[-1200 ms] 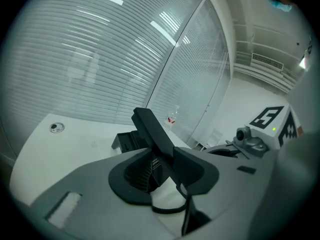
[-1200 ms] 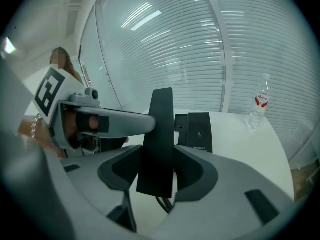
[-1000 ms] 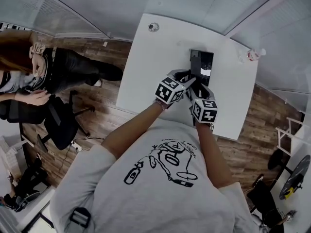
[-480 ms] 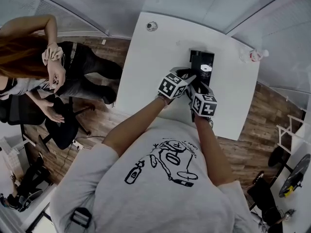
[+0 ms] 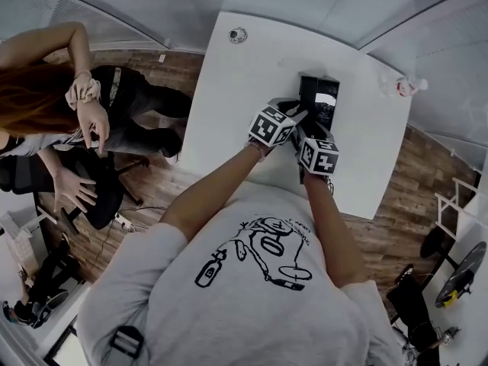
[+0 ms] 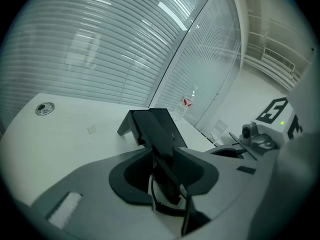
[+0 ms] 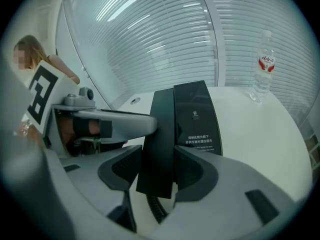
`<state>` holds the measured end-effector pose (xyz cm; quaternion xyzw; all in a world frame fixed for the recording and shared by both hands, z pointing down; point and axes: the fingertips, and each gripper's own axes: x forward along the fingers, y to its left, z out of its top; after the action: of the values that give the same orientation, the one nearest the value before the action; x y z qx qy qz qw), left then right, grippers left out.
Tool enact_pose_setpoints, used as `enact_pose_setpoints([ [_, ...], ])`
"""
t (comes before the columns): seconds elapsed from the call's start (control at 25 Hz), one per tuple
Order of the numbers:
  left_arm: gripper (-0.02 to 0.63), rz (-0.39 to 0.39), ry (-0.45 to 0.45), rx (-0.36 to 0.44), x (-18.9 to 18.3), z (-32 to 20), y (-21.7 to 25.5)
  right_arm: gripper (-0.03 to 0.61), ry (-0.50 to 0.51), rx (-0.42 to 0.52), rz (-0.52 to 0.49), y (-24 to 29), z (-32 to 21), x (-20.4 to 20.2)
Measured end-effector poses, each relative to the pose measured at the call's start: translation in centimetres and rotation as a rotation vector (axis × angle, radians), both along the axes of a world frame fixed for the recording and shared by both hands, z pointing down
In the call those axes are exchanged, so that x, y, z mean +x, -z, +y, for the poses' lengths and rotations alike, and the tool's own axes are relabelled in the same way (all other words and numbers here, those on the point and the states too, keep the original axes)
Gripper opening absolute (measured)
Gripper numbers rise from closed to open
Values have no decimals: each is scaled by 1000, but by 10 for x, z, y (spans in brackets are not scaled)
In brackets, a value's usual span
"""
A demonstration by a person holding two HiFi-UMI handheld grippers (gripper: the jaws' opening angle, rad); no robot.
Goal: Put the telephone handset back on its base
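Black base [image 5: 320,101] sat on the white table [image 5: 229,90]; left gripper [image 5: 292,120] and right gripper [image 5: 311,136] met at its near end. Left gripper view: jaws clamped the handset [image 6: 159,144], cord [image 6: 167,206] coiling below. Right gripper view: jaws likewise clamped it, alongside the base (seating unclear). Judged best: keep it parallel to the cradle, lower evenly, cord clear.
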<state>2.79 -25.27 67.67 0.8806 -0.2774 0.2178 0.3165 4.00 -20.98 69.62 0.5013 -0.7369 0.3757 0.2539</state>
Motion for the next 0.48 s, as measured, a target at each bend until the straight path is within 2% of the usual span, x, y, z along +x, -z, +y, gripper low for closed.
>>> enact_pose_setpoints([
  [0.24,124,-15,21,5,-5,-8,-7,187,9,15,45,-8,-9,-3],
  [0.48,123,-76,66,19,-9,-15,-18,189,39,39,45,-11,-11,-6],
])
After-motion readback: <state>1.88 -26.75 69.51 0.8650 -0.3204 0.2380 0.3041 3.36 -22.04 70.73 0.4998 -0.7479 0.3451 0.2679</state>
